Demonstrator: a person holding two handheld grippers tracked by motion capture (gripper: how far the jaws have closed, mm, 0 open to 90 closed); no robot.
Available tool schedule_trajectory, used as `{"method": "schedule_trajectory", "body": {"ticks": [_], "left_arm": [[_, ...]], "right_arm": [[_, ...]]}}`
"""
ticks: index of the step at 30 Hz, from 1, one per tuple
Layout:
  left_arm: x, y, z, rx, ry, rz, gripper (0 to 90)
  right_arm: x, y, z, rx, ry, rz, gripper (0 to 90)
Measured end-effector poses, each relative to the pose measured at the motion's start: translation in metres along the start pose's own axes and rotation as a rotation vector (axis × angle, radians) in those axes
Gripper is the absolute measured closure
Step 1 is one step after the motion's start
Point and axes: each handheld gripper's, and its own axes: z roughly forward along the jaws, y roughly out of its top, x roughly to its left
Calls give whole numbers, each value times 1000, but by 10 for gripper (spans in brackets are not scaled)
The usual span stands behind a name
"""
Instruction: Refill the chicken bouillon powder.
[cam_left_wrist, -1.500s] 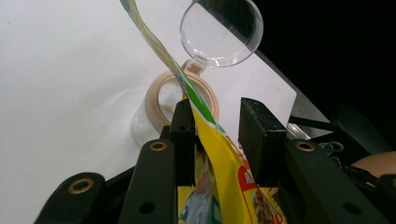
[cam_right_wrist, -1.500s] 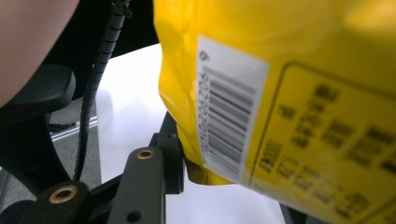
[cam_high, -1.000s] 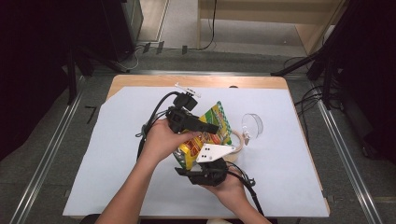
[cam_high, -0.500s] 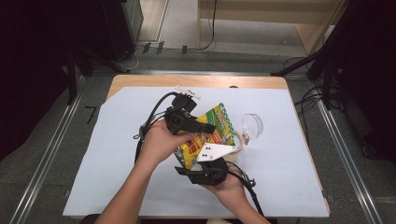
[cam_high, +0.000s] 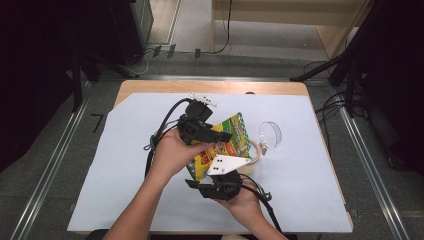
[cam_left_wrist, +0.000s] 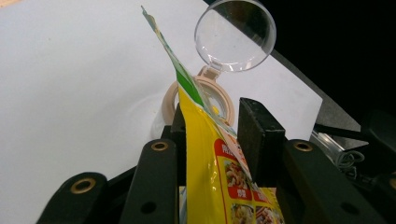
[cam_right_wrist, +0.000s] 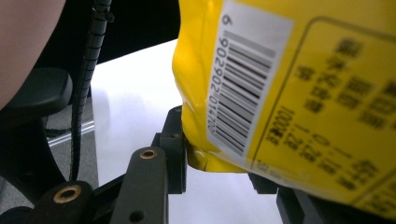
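Yellow packet held in air over white table cover, between both grippers, just above beige jar with clear flip lid open.

Left gripper: jaws nearly closed, pinching packet's upper part. Right gripper: clamped on bottom corner near barcode.

Step judged: pouring into jar. Best kept both grips firm, corner centred over jar mouth, tilt slow.

Packet's long axis ran from right gripper away toward jar, top corner pointing up and outward.
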Motion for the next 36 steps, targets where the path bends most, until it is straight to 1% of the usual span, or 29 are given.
{"method": "schedule_trajectory", "body": {"ticks": [3, 6, 8, 9, 10, 11, 12, 16, 18, 21, 24, 26, 29, 31, 33, 36], "left_arm": [[1, -1, -1, 2, -3, 2, 697], [2, -1, -3, -13, -13, 1, 703], [3, -1, -4, -29, -29, -9, 704], [4, -1, -4, -32, -27, -10, 705], [4, -1, -4, -30, -27, -12, 707], [4, -2, -4, -24, -34, -24, 711], [5, -2, -3, -24, -35, -27, 712], [3, -1, -3, -10, -19, -15, 719], [2, -1, -2, -14, -16, -13, 719], [2, 0, -4, -21, -23, -21, 722], [1, 0, -5, -25, -28, -22, 730], [0, 1, -6, -25, -22, -24, 730], [1, 1, -6, -30, -29, -40, 732], [0, 1, -6, -37, -39, -38, 732], [-1, 1, -5, -37, -34, -37, 731], [1, 1, -4, -35, -37, -39, 729]], "right_arm": [[1, 0, 0, -2, -2, -4, 657], [1, 2, 0, 1, -9, -5, 657], [1, 3, -1, -1, -10, -10, 658], [0, 3, -1, 0, -10, -10, 658], [0, 3, -1, 0, -10, -10, 658], [0, 3, -1, 0, -9, -12, 658], [0, 3, -1, 3, -11, -12, 659], [-1, 2, 1, 6, -4, -6, 662], [-1, 2, 2, 5, -1, -2, 665], [-3, 3, 3, 6, -1, -4, 667], [-5, 3, 5, 8, 3, -2, 673], [-7, 3, 6, 5, 6, 3, 676], [-7, 3, 7, 1, 10, 8, 677], [-7, 3, 8, 0, 10, 9, 680], [-9, 3, 8, -2, 4, 6, 682], [-9, 3, 8, -2, 7, 15, 682]]}}
